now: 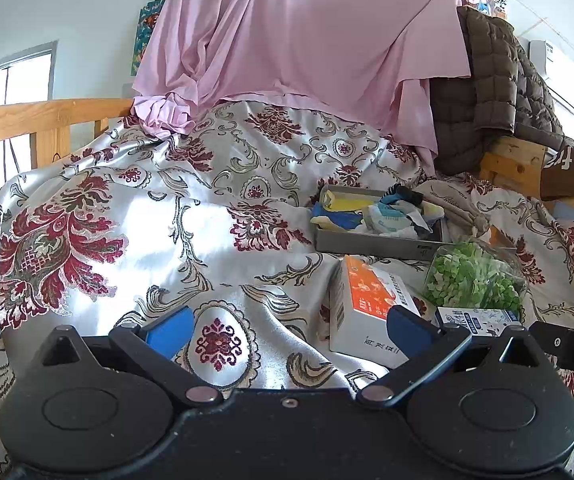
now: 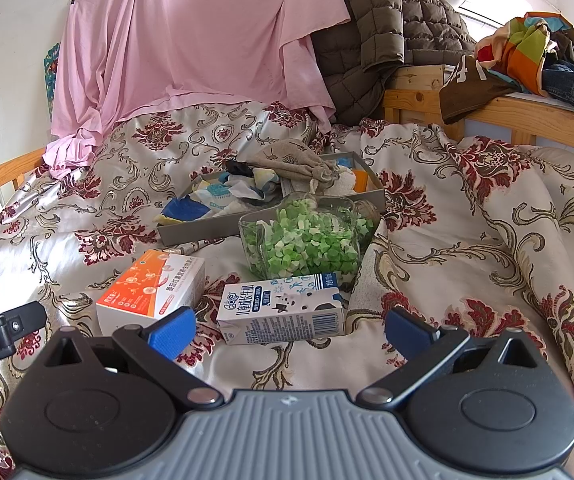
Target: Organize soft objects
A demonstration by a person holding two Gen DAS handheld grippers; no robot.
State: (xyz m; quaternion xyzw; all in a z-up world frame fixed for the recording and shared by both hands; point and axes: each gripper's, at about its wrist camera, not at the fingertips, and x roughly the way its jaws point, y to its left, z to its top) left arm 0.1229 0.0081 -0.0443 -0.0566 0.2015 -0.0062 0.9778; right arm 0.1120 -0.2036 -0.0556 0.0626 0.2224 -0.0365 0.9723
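A grey tray (image 1: 371, 246) (image 2: 191, 232) lies on the bed and holds several crumpled socks and cloths (image 1: 391, 212) (image 2: 227, 194). A beige drawstring pouch (image 2: 295, 164) (image 1: 453, 204) lies across the tray's far side. My left gripper (image 1: 289, 330) is open and empty, low over the bedspread, in front and left of the tray. My right gripper (image 2: 290, 330) is open and empty, just in front of a milk carton (image 2: 283, 310) (image 1: 479, 320).
An orange-and-white box (image 1: 371, 308) (image 2: 151, 290) and a clear jar of green pieces (image 1: 475, 276) (image 2: 307, 236) lie between the grippers and the tray. A pink sheet (image 1: 303, 40), a brown padded jacket (image 1: 487, 88) and clothes (image 2: 527, 52) hang on the wooden bed frame (image 2: 527, 114).
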